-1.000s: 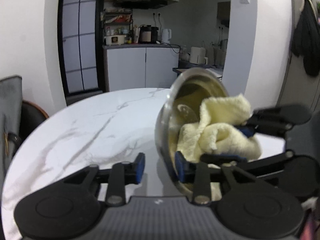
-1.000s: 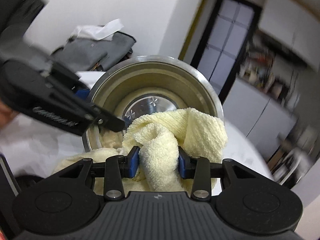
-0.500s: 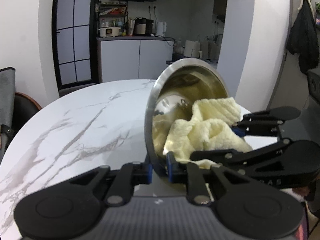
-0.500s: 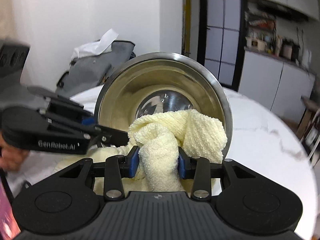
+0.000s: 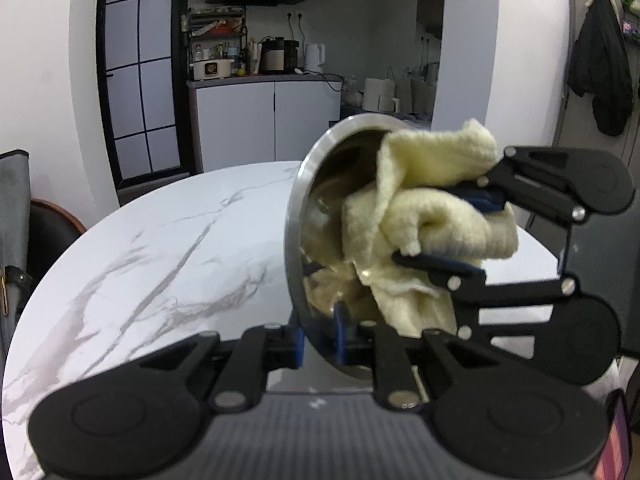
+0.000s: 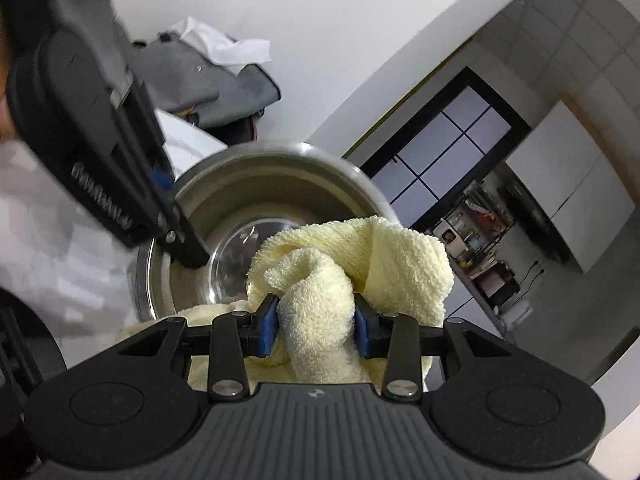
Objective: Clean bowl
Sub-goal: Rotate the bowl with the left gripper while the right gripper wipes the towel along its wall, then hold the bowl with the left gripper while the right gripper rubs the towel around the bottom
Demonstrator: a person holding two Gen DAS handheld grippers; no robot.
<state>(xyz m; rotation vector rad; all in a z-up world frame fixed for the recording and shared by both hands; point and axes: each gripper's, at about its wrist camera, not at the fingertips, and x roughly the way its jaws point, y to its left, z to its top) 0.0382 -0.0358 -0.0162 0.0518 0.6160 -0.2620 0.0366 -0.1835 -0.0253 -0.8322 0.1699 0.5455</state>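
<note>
A steel bowl [image 5: 304, 216] is tipped on its side, held above the white marble table [image 5: 160, 264]. My left gripper [image 5: 318, 338] is shut on the bowl's lower rim. My right gripper [image 6: 316, 324] is shut on a pale yellow cloth [image 6: 360, 256] and holds it in the bowl's mouth [image 6: 256, 200]. In the left wrist view the cloth [image 5: 436, 196] bulges out of the bowl between the right gripper's fingers [image 5: 480, 200]. The left gripper's arm [image 6: 100, 148] crosses the bowl's left rim in the right wrist view.
A kitchen counter with appliances [image 5: 264, 68] and white cabinets stands beyond the table. A grey chair [image 5: 12, 208] is at the table's left edge. A dark coat [image 5: 600, 68] hangs on the right wall. A grey bag with white paper [image 6: 208, 64] lies behind the bowl.
The bowl has risen and turned more edge-on to the left wrist camera. The cloth has moved toward the upper rim. The right wrist view has tilted.
</note>
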